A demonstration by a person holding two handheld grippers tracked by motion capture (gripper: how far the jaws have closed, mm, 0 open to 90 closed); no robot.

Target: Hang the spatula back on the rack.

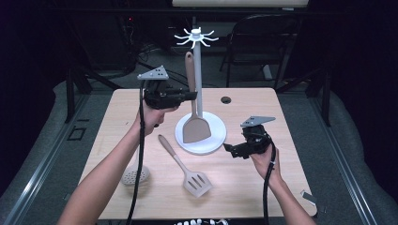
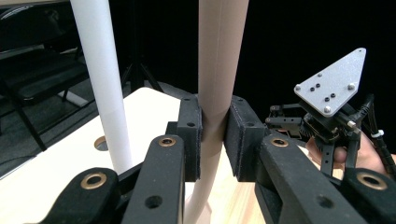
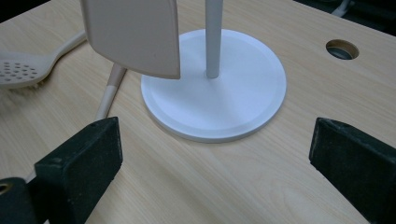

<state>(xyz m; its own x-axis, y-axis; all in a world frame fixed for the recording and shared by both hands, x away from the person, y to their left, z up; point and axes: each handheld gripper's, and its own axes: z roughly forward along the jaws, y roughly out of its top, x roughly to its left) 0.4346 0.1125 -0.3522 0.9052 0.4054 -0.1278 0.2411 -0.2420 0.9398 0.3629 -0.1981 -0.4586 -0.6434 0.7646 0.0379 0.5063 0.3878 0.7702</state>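
left gripper (image 1: 191, 96) is raised above the table (image 1: 141, 112), jaws pinching the handle of a tan turner (image 1: 192, 117). in the left gripper view both pads press flat on the handle (image 2: 217, 70), one on each side, and the handle stands close to upright between them.

the turner's flat blade (image 1: 196, 130) hangs low, just over the white round base (image 1: 213, 140) of the utensil stand (image 1: 197, 79); from the high view i cannot tell whether the blade touches the base. in the right gripper view the blade (image 3: 133, 35) hangs in front of the base (image 3: 243, 88), beside the stand's post (image 3: 214, 37). the post (image 2: 105, 84) runs just beside the held handle, apart from it. the stand's top ring of white hooks (image 1: 196, 37) sits above the handle's upper end.

right gripper (image 1: 228, 149) is held low near the table, to the right of the base, jaws spread wide with nothing between them; bare wood shows in the gap in the right gripper view.

also on the table: a slotted turner (image 1: 187, 168) lying flat near the front, and a round skimmer (image 1: 135, 176) at front left, partly behind the left forearm and cable. a round cable hole (image 1: 226, 100) sits in the tabletop behind the base.
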